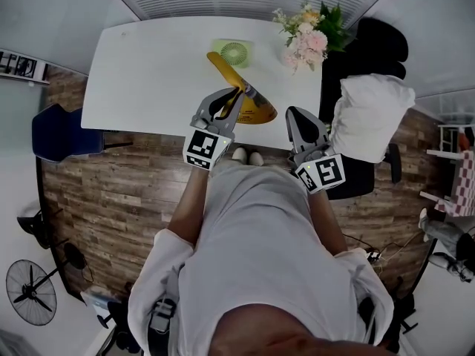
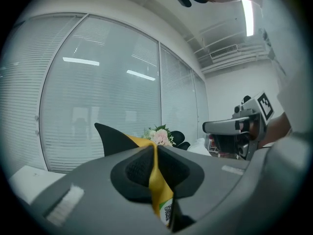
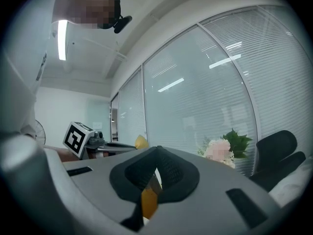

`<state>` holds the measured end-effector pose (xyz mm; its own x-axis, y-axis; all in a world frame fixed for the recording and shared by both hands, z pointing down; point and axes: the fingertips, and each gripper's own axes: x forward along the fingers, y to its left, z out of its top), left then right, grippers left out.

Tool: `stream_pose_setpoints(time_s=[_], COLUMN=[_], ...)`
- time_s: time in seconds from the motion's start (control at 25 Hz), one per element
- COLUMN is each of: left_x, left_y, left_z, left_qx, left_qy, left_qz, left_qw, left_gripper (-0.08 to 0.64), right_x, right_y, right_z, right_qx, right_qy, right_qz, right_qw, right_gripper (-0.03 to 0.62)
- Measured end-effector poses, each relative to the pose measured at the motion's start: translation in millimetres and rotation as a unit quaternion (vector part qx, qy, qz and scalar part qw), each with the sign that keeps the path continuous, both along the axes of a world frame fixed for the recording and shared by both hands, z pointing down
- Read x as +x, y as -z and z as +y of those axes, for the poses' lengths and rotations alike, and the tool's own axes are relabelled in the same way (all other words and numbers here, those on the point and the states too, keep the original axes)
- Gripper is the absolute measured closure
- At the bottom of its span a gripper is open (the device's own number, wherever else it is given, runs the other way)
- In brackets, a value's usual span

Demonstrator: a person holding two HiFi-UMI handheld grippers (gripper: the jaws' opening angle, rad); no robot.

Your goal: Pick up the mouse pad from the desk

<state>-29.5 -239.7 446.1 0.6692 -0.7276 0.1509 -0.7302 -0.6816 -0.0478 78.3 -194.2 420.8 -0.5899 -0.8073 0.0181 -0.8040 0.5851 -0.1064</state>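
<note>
The mouse pad (image 1: 251, 104) is yellow with a dark underside. It hangs curled above the near edge of the white desk (image 1: 148, 73), and my left gripper (image 1: 239, 93) is shut on one edge of it. In the left gripper view the yellow sheet (image 2: 156, 180) is pinched between the dark pads and carries a small printed label low down; its dark side curls away to the left. My right gripper (image 1: 295, 116) is just right of the pad, apart from it, with its jaws together and nothing held. The right gripper view shows its pads (image 3: 168, 173) meeting.
A small green fan (image 1: 234, 53) and a bunch of pink flowers (image 1: 306, 35) stand at the desk's far side. A black chair with a white cushion (image 1: 371, 117) is at the right, a blue chair (image 1: 59, 133) at the left. Blinds cover the window behind.
</note>
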Motion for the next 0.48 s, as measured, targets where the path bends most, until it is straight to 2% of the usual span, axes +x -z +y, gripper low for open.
stream_pose_setpoints(time_s=[0.28, 0.48], left_x=[3.5, -0.3], left_y=[54.5, 84.6], left_z=[7.3, 16.9], left_qx=[0.043, 0.065], left_qy=[0.001, 0.002], left_qz=[0.030, 0.030], left_qw=[0.9986, 0.9975], left_gripper=[0.537, 0.535], right_x=[3.1, 5.0], right_y=[20.8, 53.7], right_z=[-8.5, -11.2], right_qx=[0.027, 0.071], right_qy=[-0.002, -0.005], right_qz=[0.005, 0.013], right_qw=[1.000, 0.997], right_gripper=[0.595, 0.595])
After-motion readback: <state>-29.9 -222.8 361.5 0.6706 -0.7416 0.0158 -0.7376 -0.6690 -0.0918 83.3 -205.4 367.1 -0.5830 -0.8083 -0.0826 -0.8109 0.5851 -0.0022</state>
